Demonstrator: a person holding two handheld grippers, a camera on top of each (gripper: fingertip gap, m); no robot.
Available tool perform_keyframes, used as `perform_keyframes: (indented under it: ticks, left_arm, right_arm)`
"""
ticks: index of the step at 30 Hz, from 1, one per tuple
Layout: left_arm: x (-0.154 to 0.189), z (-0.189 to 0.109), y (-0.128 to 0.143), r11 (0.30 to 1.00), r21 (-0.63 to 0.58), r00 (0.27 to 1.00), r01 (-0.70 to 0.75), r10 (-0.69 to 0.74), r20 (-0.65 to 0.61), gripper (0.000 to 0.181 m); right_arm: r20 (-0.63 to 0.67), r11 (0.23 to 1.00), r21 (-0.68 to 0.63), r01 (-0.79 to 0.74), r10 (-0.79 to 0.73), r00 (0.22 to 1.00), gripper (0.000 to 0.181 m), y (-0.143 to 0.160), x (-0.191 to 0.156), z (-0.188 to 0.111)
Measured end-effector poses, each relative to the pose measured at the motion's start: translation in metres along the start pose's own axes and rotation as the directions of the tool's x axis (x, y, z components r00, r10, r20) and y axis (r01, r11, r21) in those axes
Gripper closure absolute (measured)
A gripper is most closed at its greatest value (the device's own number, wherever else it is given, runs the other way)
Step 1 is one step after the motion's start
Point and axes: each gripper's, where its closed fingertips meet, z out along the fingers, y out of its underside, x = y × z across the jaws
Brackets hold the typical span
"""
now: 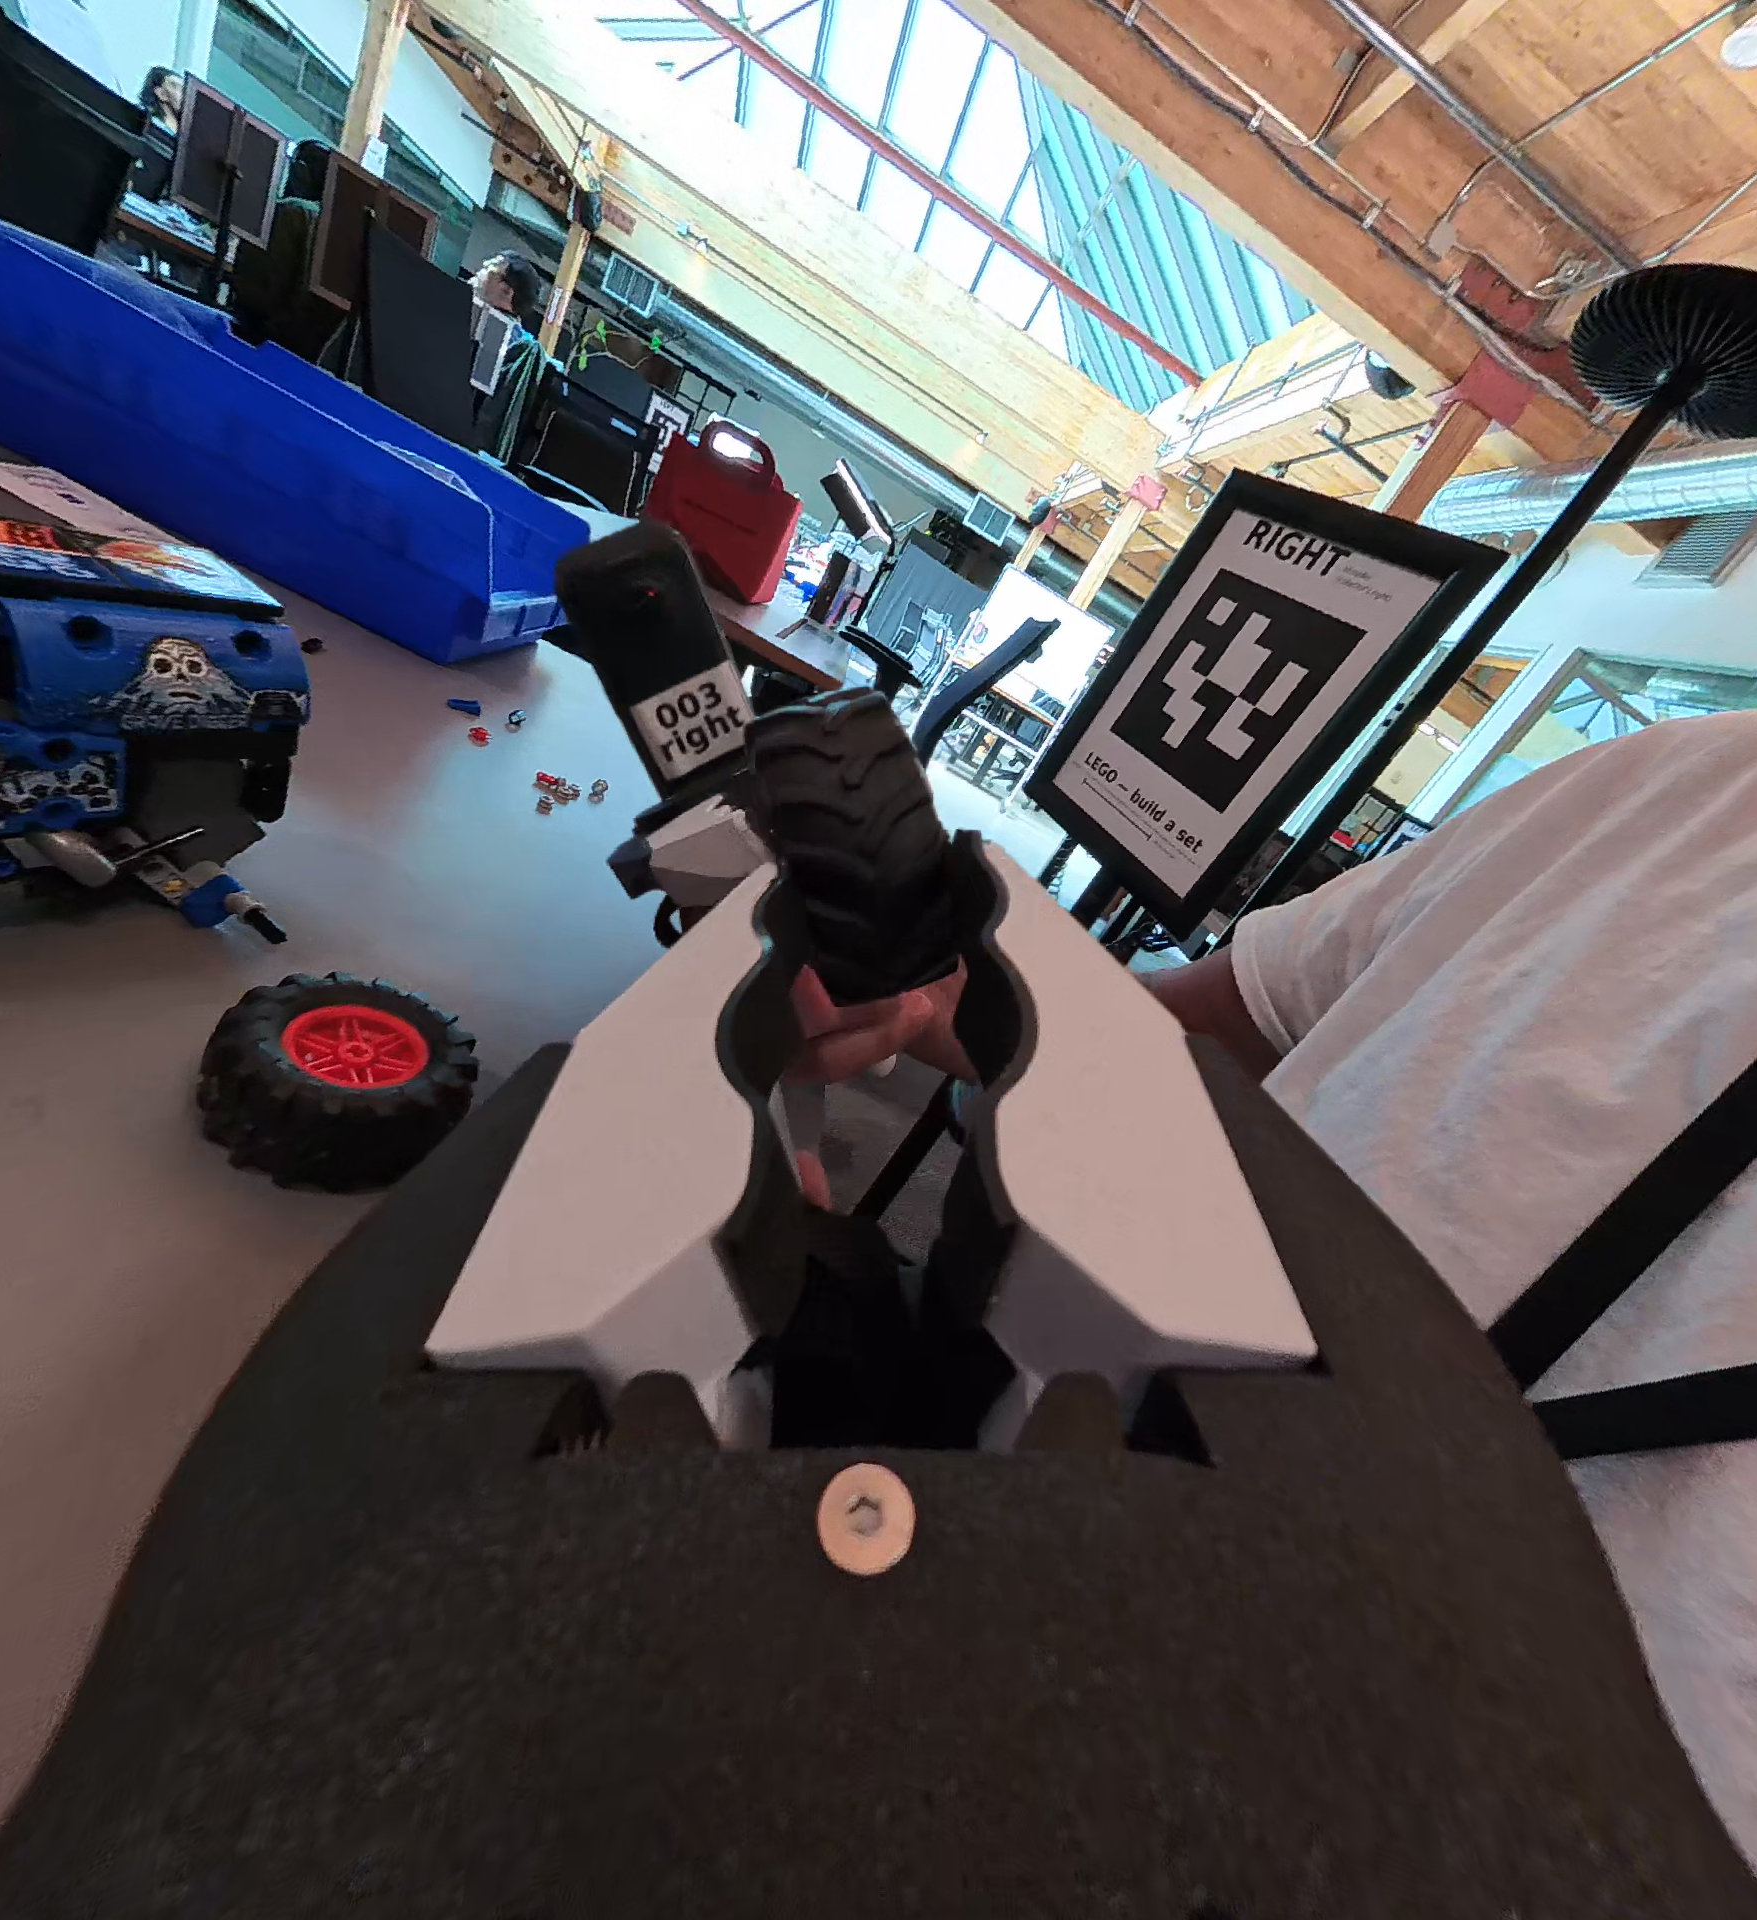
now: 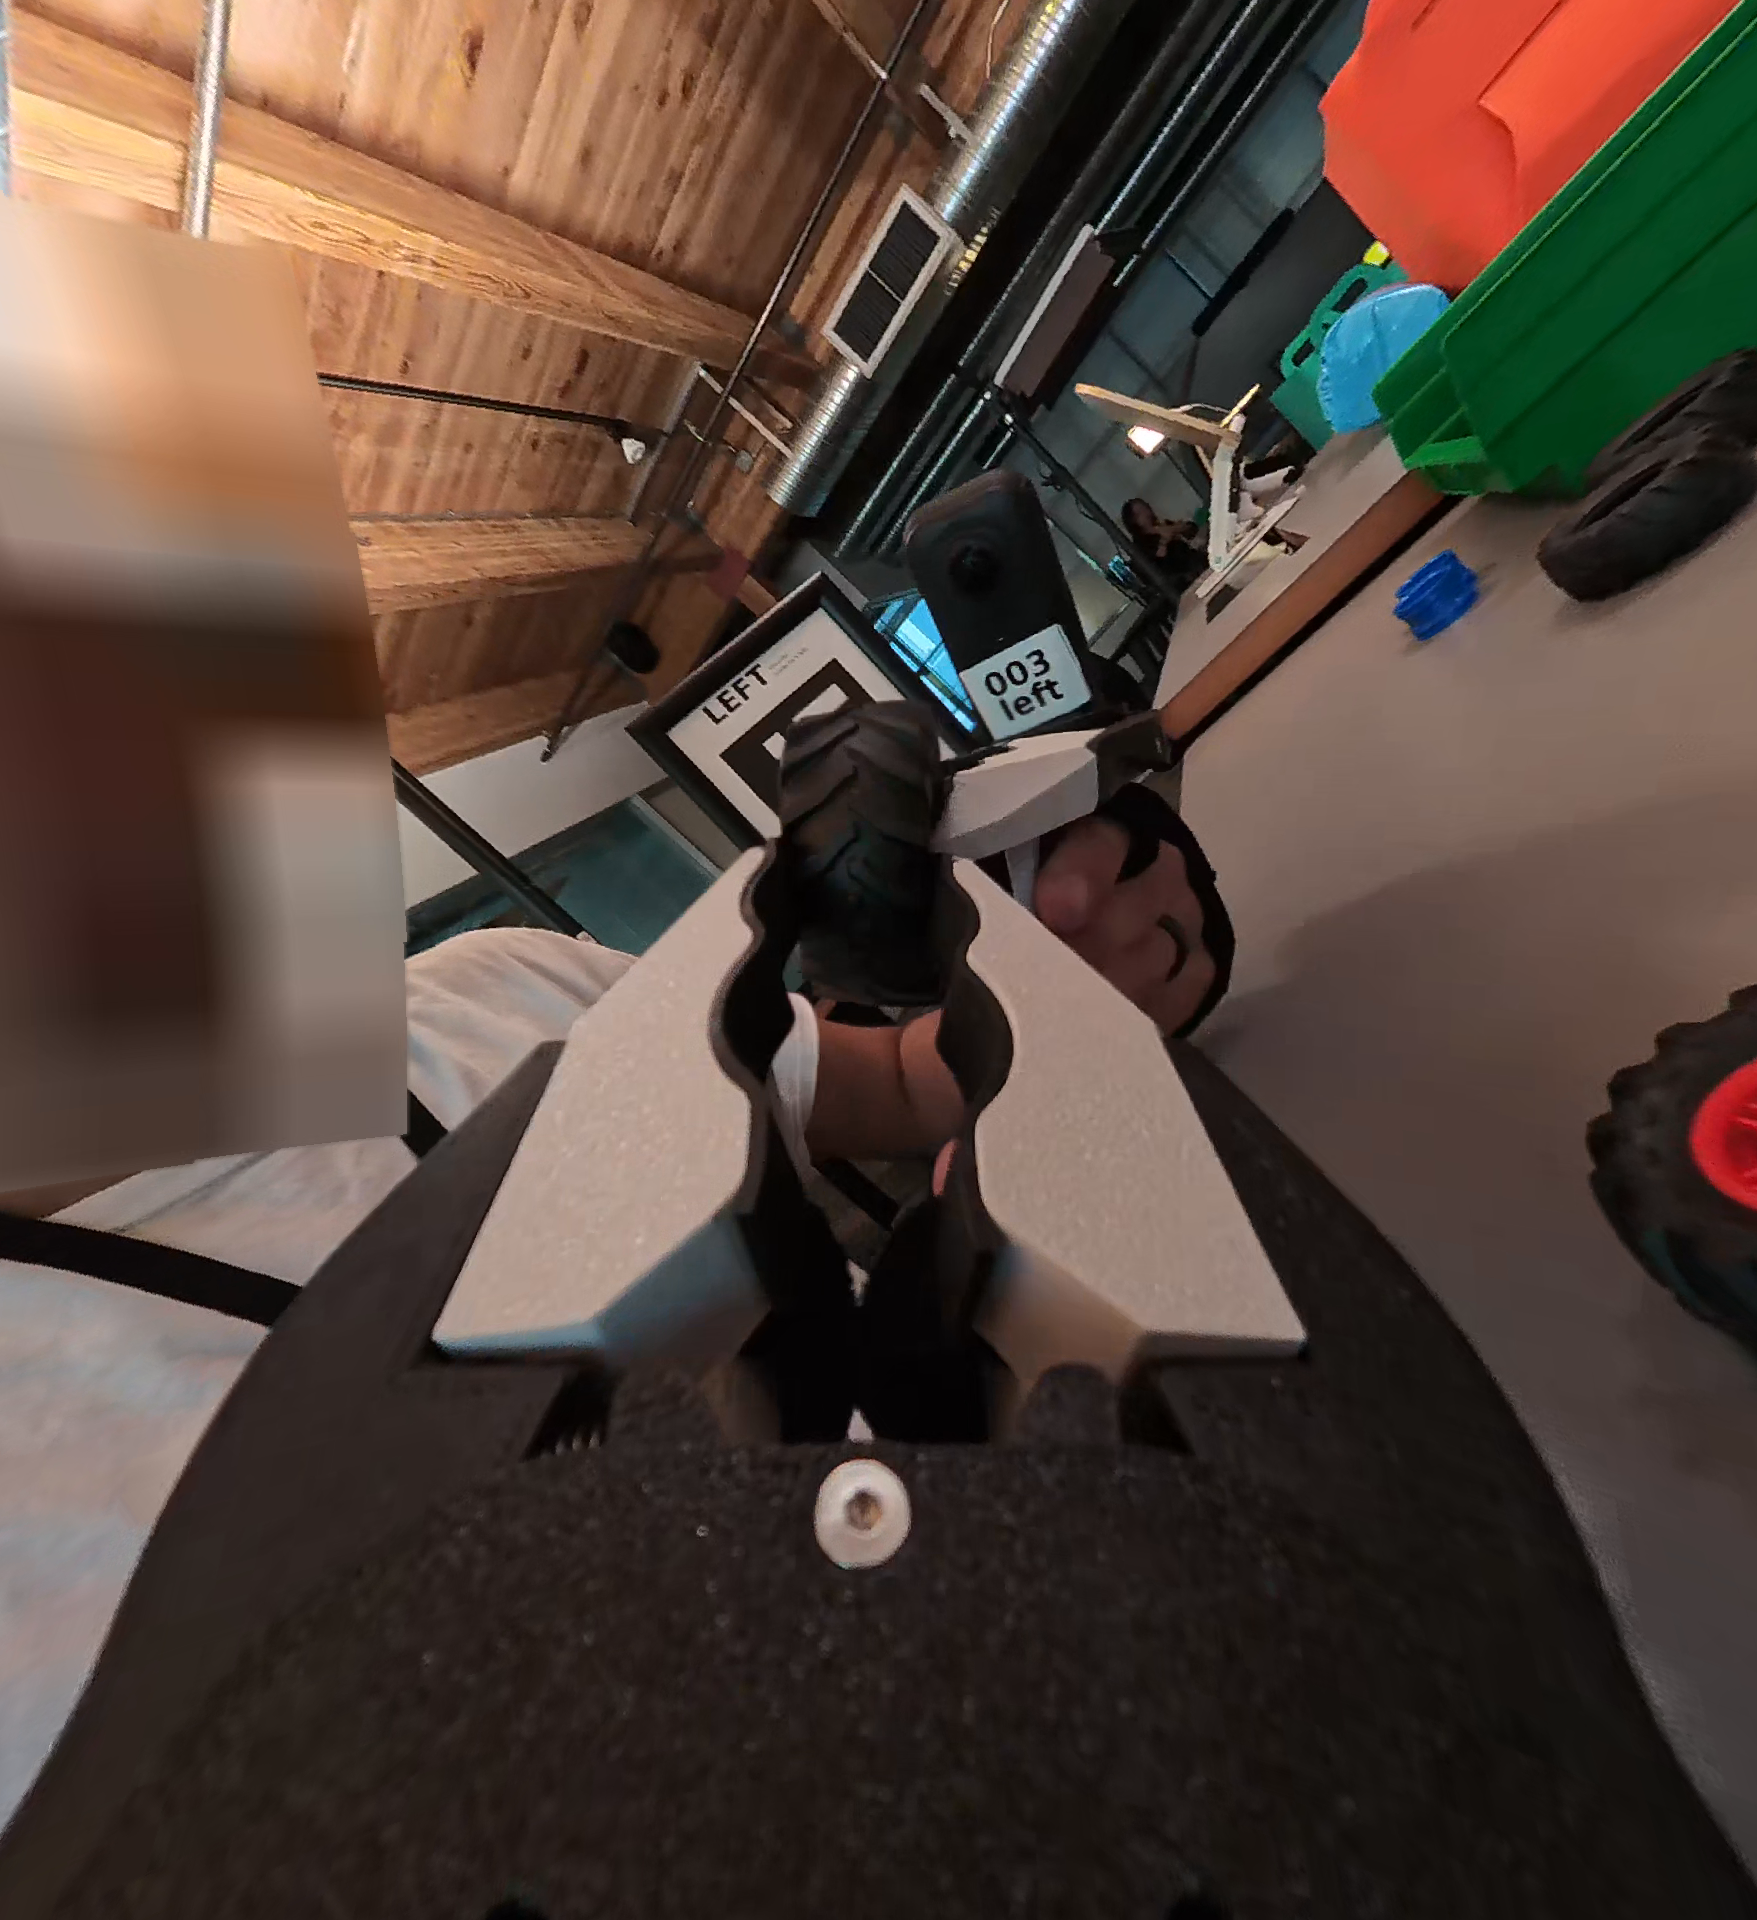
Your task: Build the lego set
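Observation:
A black rubber tyre point(image 1: 843, 810) is held up in the air between both grippers, off the grey table point(image 1: 74, 1247). My left gripper point(image 1: 869, 899) is shut on its near edge. The right gripper point(image 1: 708, 847) shows beyond it, clamped on the far side. In the right wrist view my right gripper point(image 2: 863, 888) is shut on the same tyre point(image 2: 858, 831), with the left gripper point(image 2: 1009, 795) gripping from behind. The tyre looks squashed and has no rim showing. A finished wheel with a red rim point(image 1: 339, 1070) lies on the table and also shows in the right wrist view point(image 2: 1747, 1164).
A part-built blue truck point(image 1: 95, 727) sits at the left, with small loose parts point(image 1: 562, 784) and a blue bin point(image 1: 230, 416) behind. A green bin point(image 2: 1601, 312), two spare black tyres point(image 2: 1663, 488) and a blue rim point(image 2: 1435, 608) lie farther off. A person's white shirt point(image 1: 1528, 1039) is close. Less than 4 cm separates the two grippers' tips. The part-built blue truck point(image 1: 95, 727) is about 15 cm from both grippers' fingertips.

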Motion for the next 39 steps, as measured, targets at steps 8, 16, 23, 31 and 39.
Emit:
perform_keyframes:
  ticks: [8, 16, 23, 31, 39]
  left_arm:
    - [-0.019, -0.004, 0.008, 0.999, -0.051, 0.994, -0.014, 0.019, 0.107, 0.155]
    - [-0.048, -0.001, 0.023, 0.975, -0.193, 0.918, -0.113, 0.177, 0.354, 0.150]
    - [-0.043, -0.013, 0.011, 0.989, -0.127, 0.951, -0.077, 0.111, 0.288, 0.157]
    - [-0.049, -0.013, 0.017, 0.976, -0.171, 0.925, -0.135, 0.186, 0.330, 0.161]
    - [-0.025, -0.011, 0.002, 0.920, -0.208, 0.891, -0.331, 0.377, 0.252, 0.136]
  right_arm:
    - [-0.244, 0.978, -0.065, 0.199, -0.209, 0.947, 0.157, -0.006, 0.023, -0.005]
    - [-0.572, 0.763, -0.425, 0.487, -0.643, 0.508, 0.156, -0.012, 0.036, -0.018]
    - [-0.560, 0.809, -0.374, 0.455, -0.587, 0.585, 0.155, -0.013, 0.033, -0.021]
    - [-0.581, 0.703, -0.493, 0.512, -0.704, 0.408, 0.155, -0.012, 0.039, -0.021]
    - [-0.510, 0.579, -0.515, 0.631, -0.800, 0.317, 0.154, -0.021, 0.020, -0.016]
